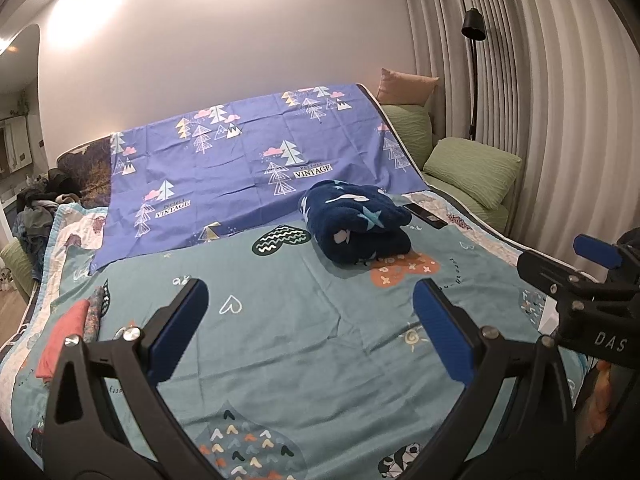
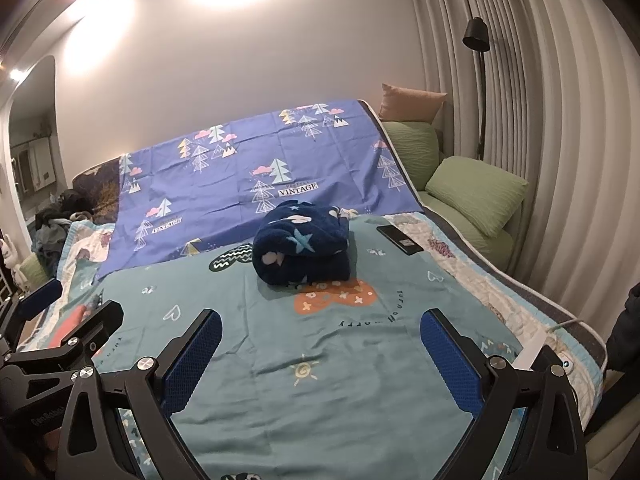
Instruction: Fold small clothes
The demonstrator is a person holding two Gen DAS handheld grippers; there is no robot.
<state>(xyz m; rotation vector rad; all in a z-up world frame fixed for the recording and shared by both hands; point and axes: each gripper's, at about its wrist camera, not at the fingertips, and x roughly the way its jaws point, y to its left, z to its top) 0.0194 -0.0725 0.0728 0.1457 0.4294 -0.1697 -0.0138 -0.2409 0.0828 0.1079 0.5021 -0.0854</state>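
From the left wrist, the left gripper [image 1: 310,320] hangs with fingers wide and empty over the teal sheet [image 1: 280,360], short of the folded navy garment [image 1: 356,228], and from the right wrist the right gripper [image 2: 320,354] does likewise, the garment [image 2: 302,246] lying mid-bed, seemingly set down finished.

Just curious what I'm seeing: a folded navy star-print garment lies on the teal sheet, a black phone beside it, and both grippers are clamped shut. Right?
Nearly. Both wrist views show the left gripper and right gripper open, holding nothing. The navy garment, teal sheet and phone are as you say.
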